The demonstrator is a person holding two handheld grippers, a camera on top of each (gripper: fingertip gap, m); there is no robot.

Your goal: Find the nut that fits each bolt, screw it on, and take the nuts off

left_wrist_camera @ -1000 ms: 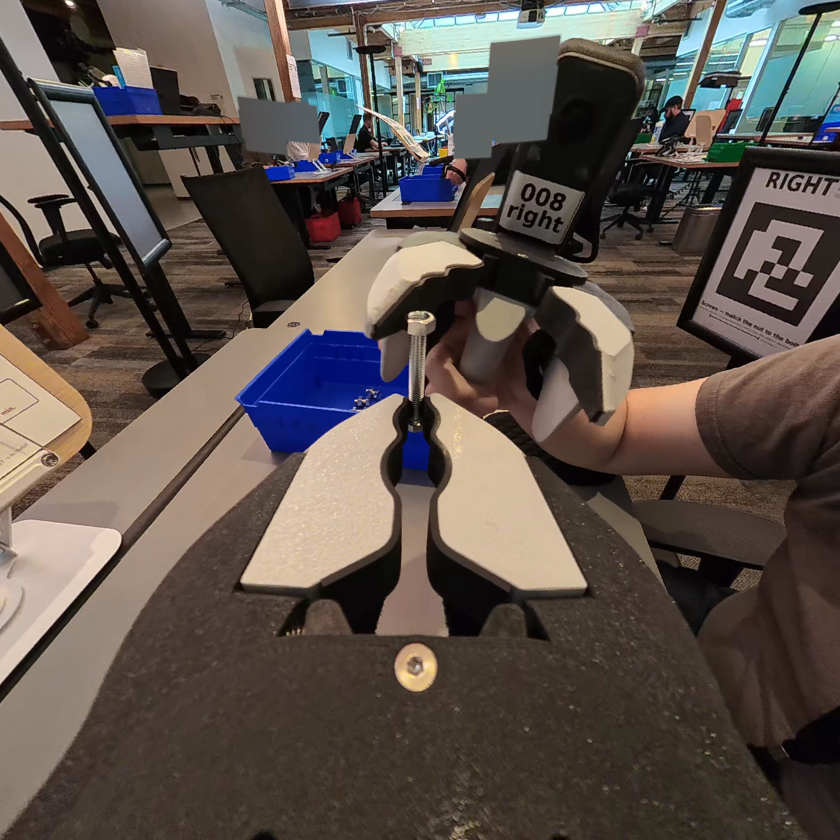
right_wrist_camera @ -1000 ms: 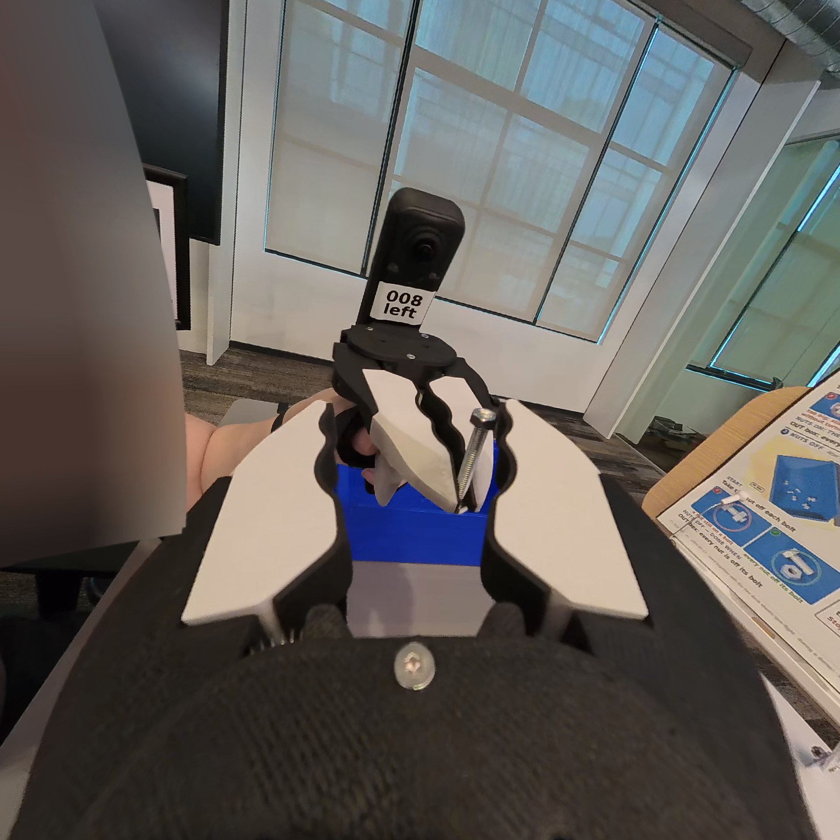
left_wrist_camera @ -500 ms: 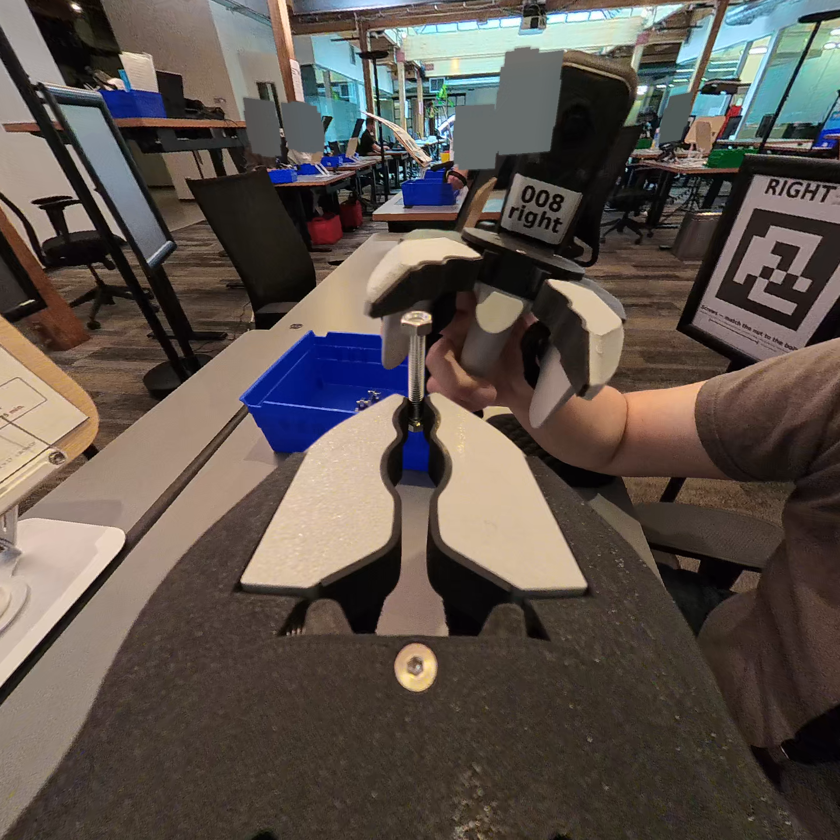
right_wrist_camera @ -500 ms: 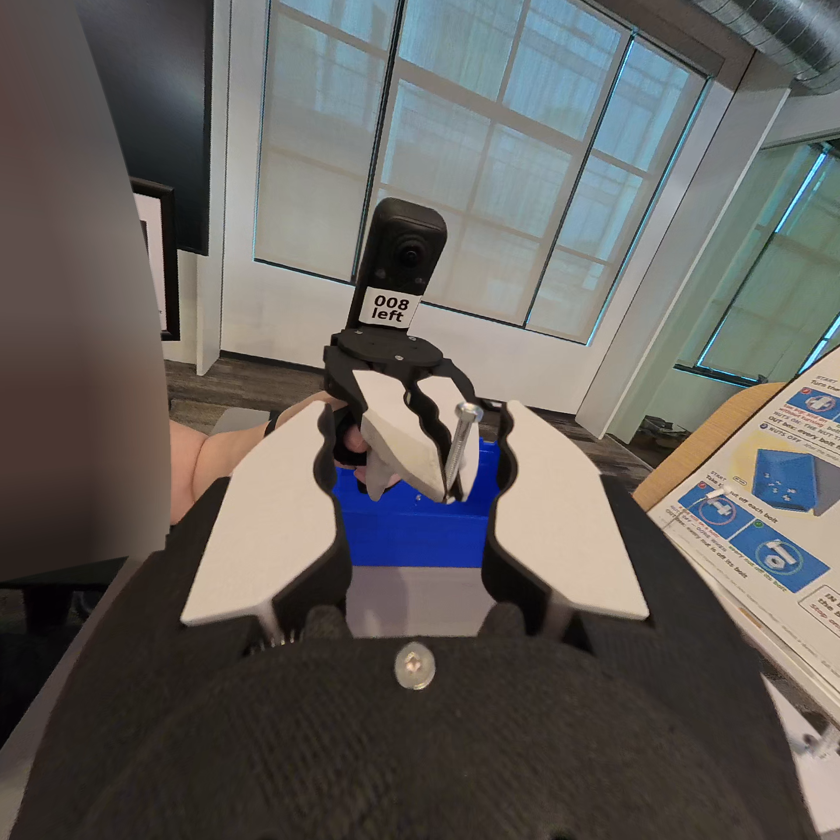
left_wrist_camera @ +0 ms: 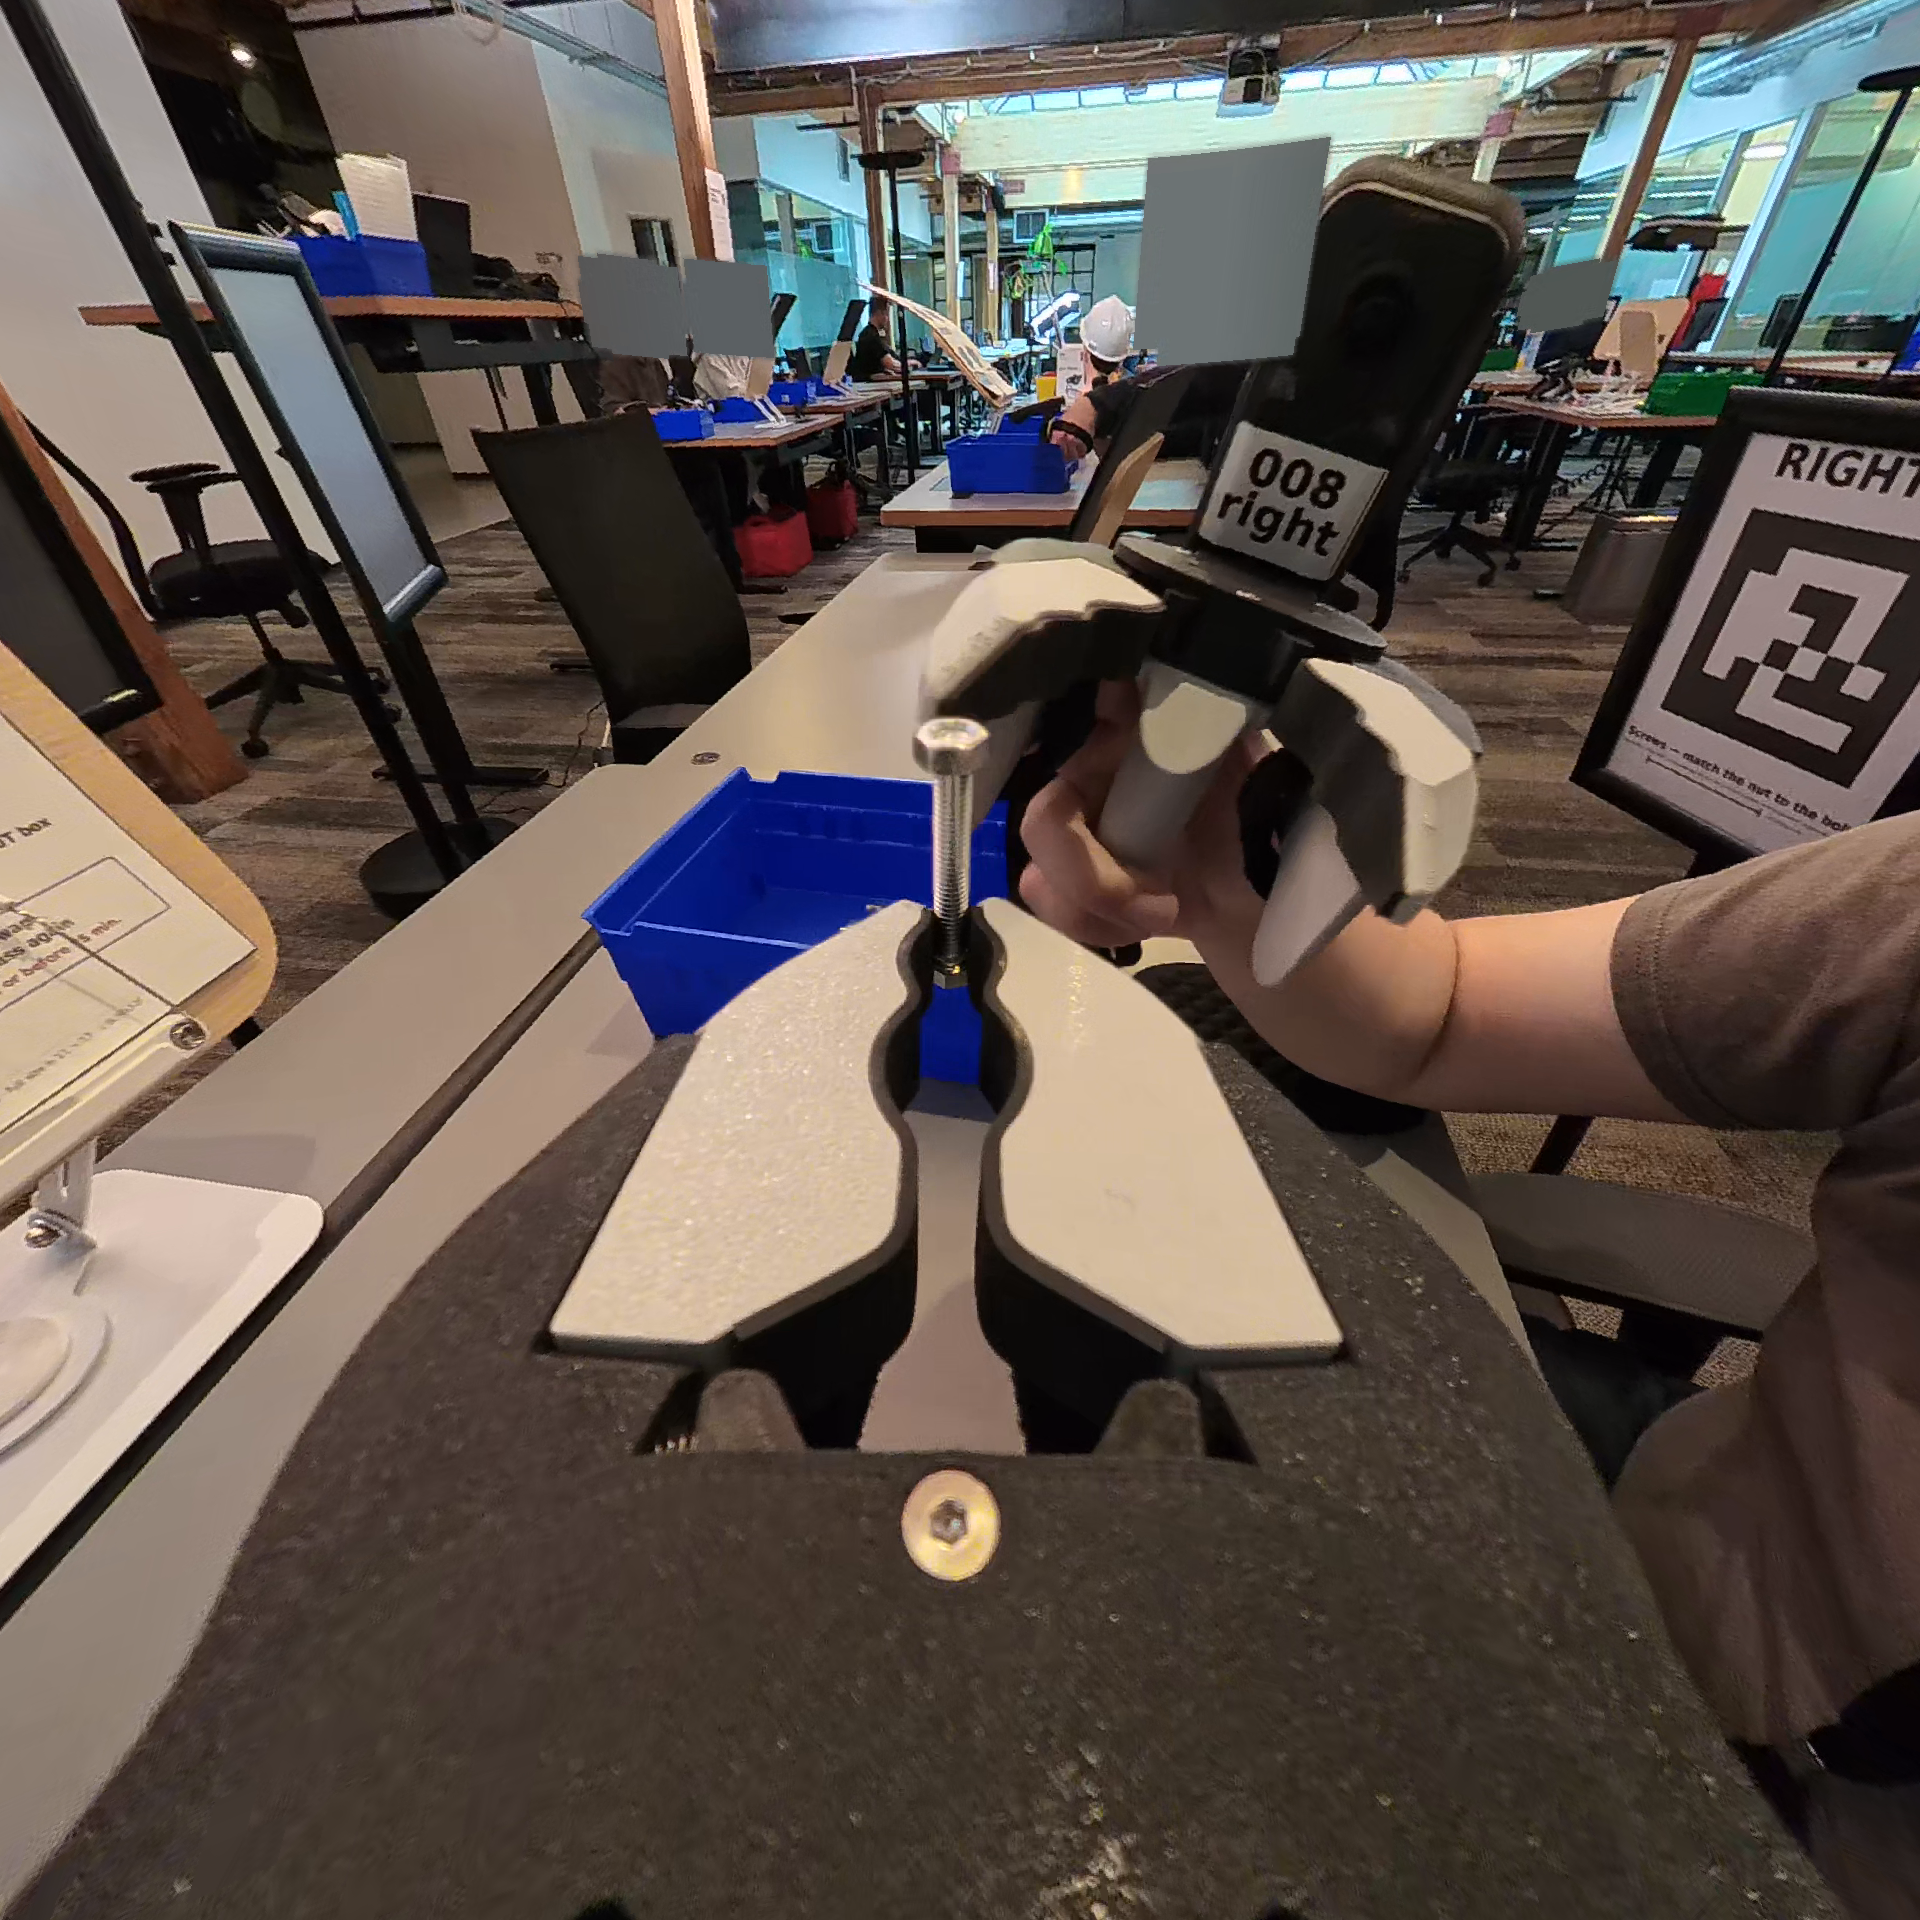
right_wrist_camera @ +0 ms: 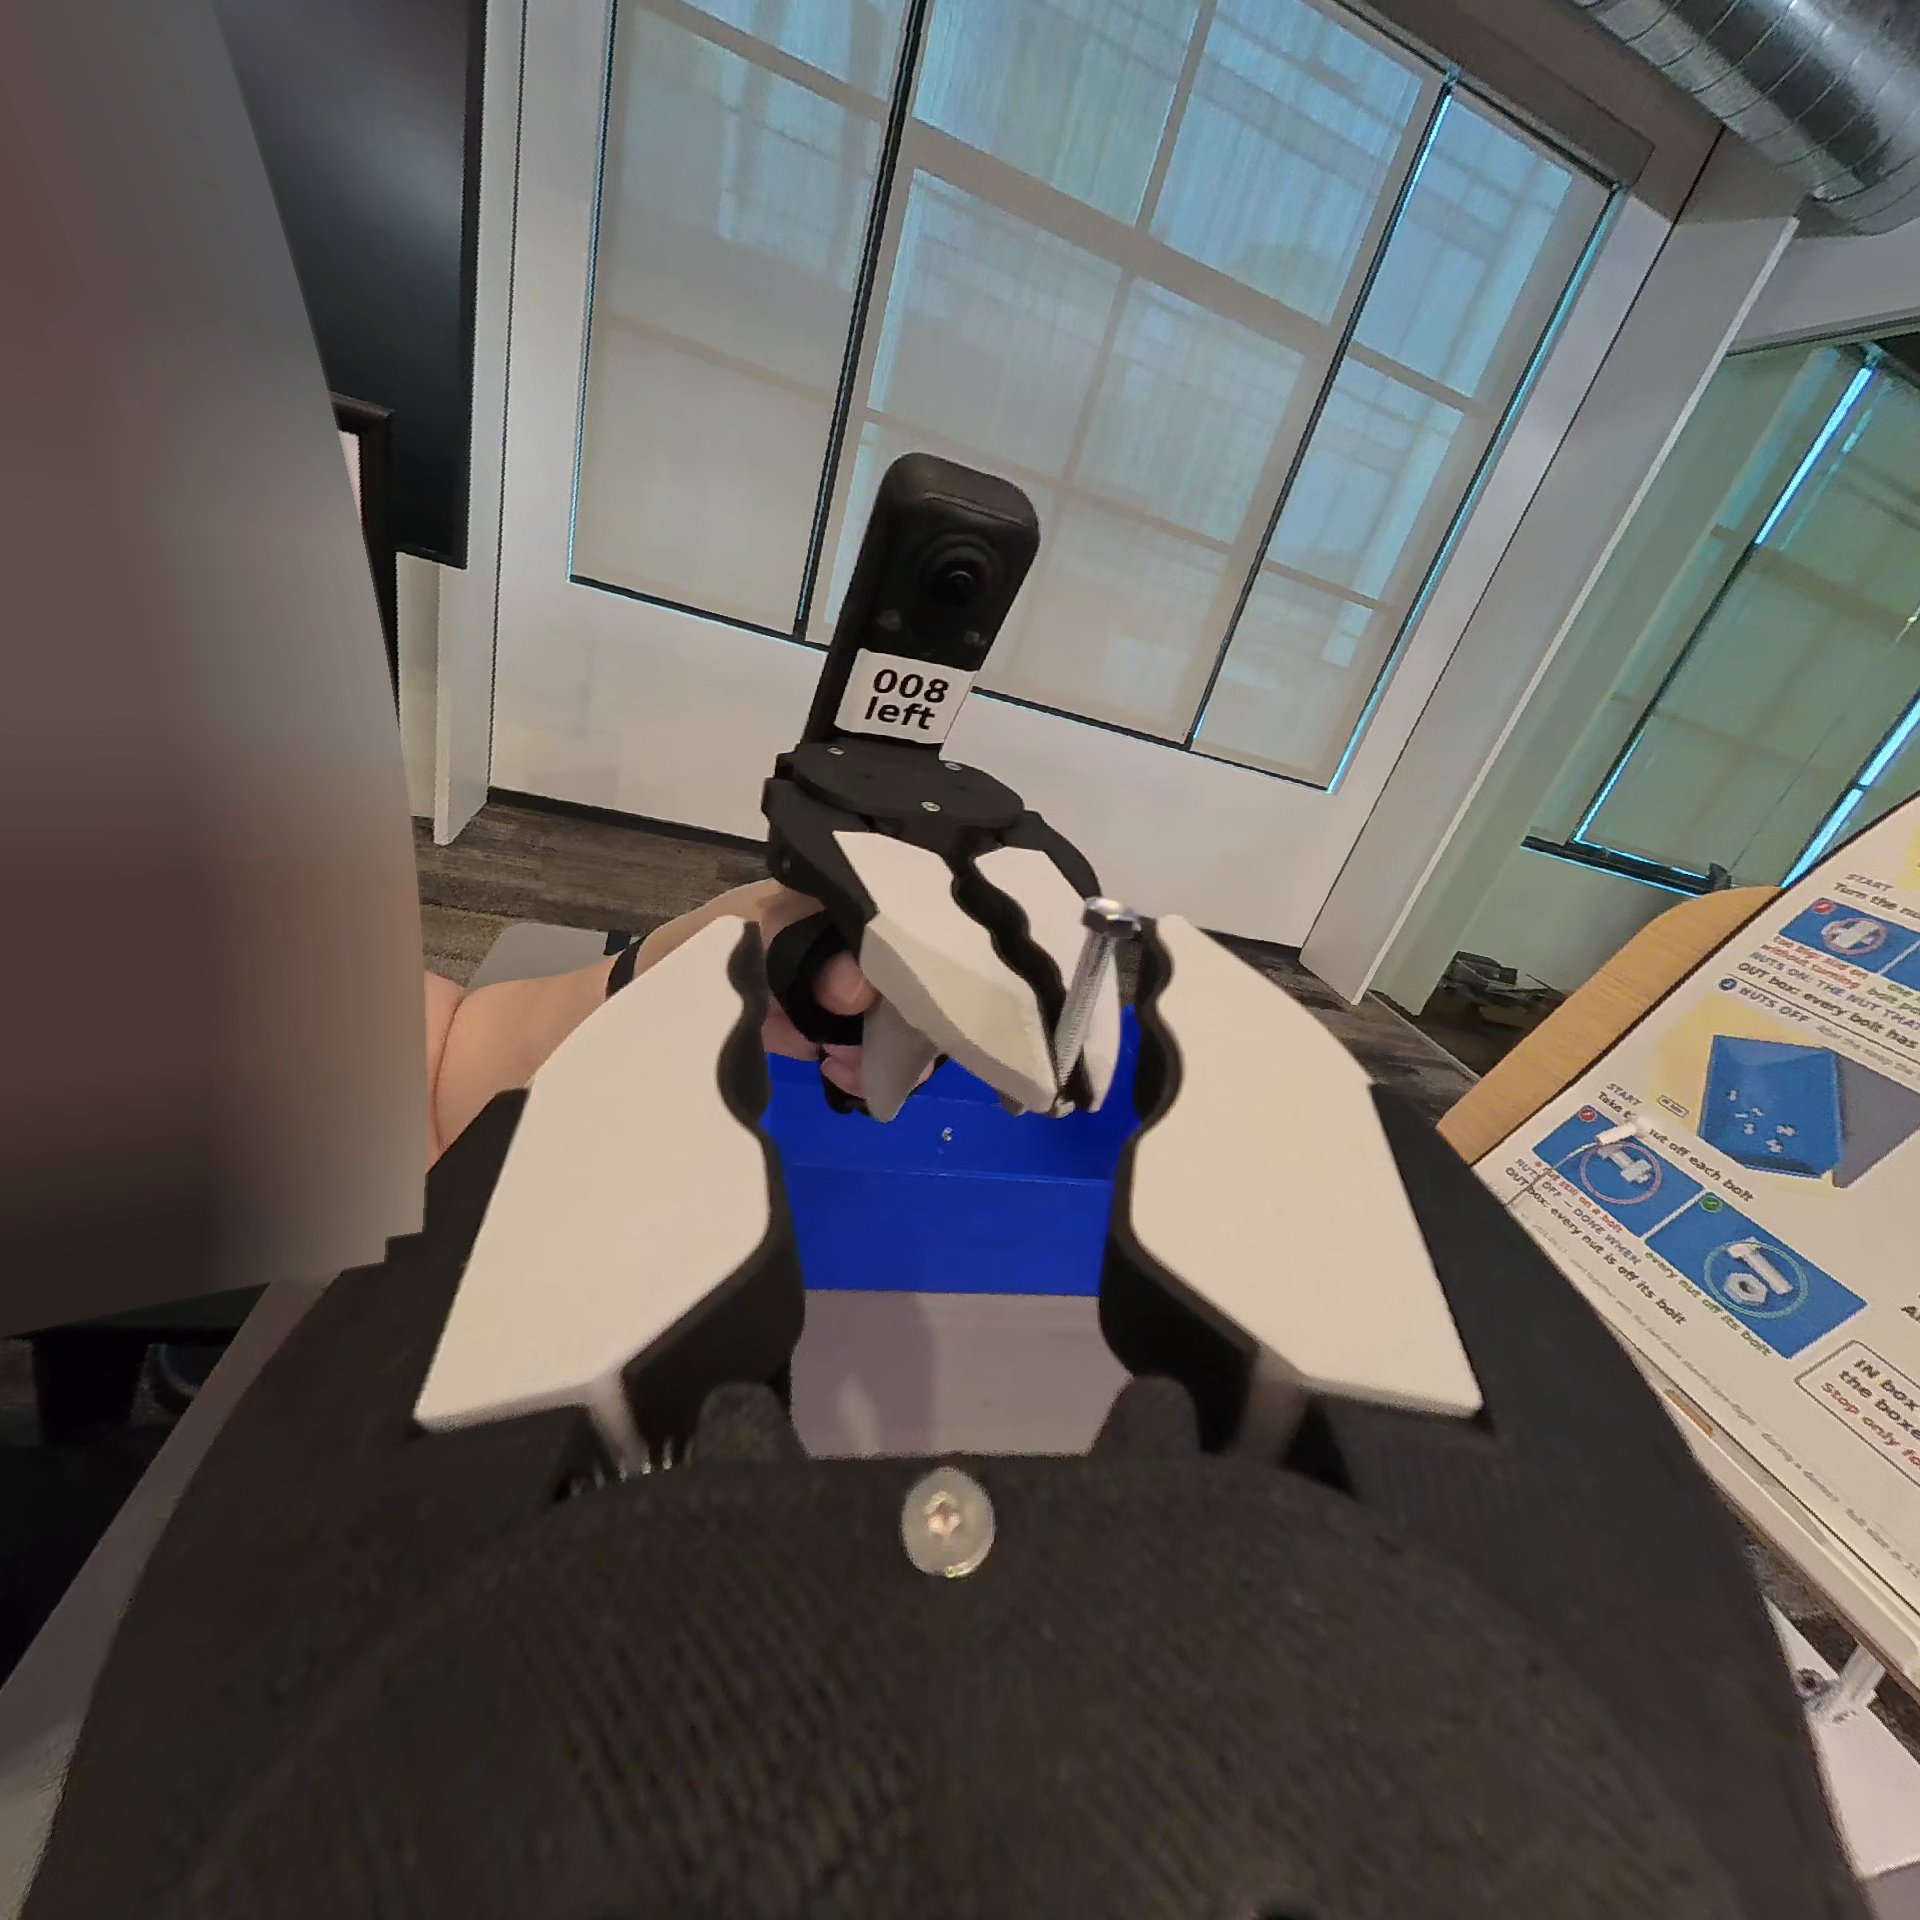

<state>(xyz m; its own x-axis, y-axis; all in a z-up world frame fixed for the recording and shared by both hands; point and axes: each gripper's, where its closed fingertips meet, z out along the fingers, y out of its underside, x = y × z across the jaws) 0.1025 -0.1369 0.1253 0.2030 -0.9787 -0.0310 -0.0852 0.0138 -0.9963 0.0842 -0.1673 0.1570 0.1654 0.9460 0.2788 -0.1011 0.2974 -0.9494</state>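
steel bolt (left_wrist_camera: 950, 831) stands pinched in left tongs (left_wrist_camera: 952, 940); right tongs (right_wrist_camera: 940, 1023) gape wide, holding nothing.

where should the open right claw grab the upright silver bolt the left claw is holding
Grip the silver hex-head bolt on its bare threaded shank just under the head, from the side. It stands upright with its lower end pinched in the left claw, so only the upper shank is free. The right claw is open.
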